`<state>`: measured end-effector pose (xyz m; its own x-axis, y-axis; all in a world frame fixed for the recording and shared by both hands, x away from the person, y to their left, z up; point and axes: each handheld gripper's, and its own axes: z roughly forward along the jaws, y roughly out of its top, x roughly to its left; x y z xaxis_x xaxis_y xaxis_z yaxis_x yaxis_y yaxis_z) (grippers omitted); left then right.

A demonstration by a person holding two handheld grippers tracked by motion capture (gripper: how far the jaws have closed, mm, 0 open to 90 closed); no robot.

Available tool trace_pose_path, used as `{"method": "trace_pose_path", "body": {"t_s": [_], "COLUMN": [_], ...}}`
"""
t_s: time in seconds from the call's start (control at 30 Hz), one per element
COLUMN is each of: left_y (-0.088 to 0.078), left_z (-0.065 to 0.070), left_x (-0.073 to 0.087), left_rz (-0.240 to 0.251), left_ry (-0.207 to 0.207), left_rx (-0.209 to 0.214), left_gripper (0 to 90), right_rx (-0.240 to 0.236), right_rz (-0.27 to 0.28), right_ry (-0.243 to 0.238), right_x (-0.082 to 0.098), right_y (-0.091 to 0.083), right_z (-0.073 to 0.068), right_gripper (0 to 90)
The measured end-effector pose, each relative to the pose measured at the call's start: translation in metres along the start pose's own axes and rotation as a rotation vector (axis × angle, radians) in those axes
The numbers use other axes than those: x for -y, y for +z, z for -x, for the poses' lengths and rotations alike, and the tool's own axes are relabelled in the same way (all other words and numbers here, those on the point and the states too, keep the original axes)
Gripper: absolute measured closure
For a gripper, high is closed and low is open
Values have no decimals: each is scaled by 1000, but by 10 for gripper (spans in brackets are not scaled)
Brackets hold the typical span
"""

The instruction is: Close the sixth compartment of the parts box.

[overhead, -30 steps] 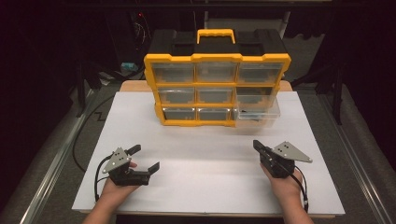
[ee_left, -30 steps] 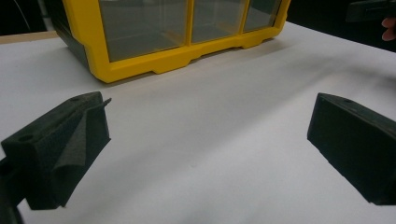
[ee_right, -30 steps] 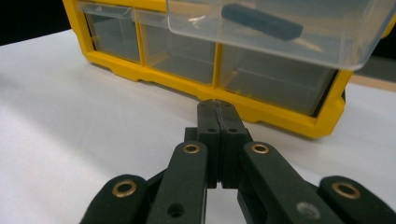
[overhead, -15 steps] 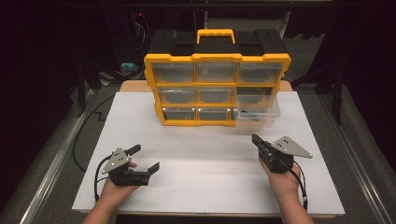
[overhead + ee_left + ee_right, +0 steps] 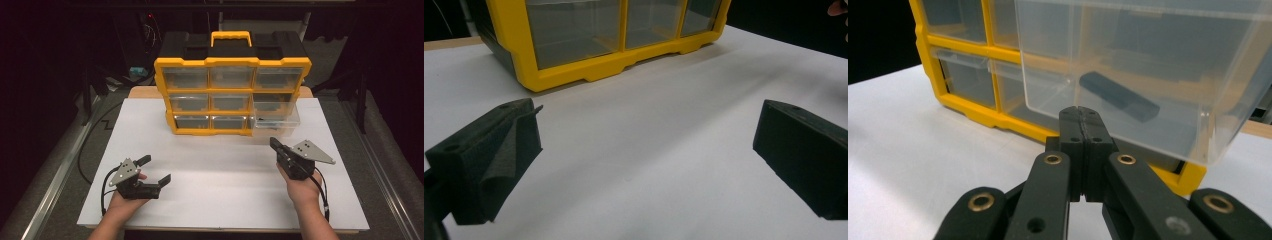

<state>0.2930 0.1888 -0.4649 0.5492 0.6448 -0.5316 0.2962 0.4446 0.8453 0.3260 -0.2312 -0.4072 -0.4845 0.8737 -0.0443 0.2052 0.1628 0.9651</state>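
A yellow organizer [image 5: 232,95] with clear drawers stands at the back of the white board; its lower edge is also in the left gripper view [image 5: 609,70]. The bottom right drawer [image 5: 275,117] is pulled out, and in the right gripper view a small black block [image 5: 1118,96] lies inside that drawer [image 5: 1148,65]. My right gripper [image 5: 273,142] is shut with nothing between its jaws, and its tip [image 5: 1082,117] sits just before the drawer's front wall. At the front left my left gripper [image 5: 156,168] stands wide open and holds nothing [image 5: 644,145], well short of the organizer.
The white board [image 5: 220,170] covers the table from the organizer to the front edge. A wooden strip [image 5: 142,92] shows behind the board. Metal rails [image 5: 60,170] run along both sides, with dark space beyond them.
My right gripper has edged slightly toward the pulled-out drawer. The left gripper has stayed where it was.
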Motion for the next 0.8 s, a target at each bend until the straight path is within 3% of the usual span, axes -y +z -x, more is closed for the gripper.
{"method": "trace_pose_path", "body": {"t_s": [0.3,0.63,0.8], "left_y": [0,0,-1], "left_z": [0,1,0], "left_x": [-1,-1,-1], "left_rz": [5,6,6], "left_ry": [-3,-4,-2], "left_rx": [4,5,5], "left_gripper": [2,2,2], "right_rx": [23,24,45], "right_rz": [26,35,44], "right_ry": [-14,22,4], "right_x": [-14,-26,-34], "right_y": [0,-1,-1], "right_z": [2,4,4], "right_gripper": [900,900,900]}}
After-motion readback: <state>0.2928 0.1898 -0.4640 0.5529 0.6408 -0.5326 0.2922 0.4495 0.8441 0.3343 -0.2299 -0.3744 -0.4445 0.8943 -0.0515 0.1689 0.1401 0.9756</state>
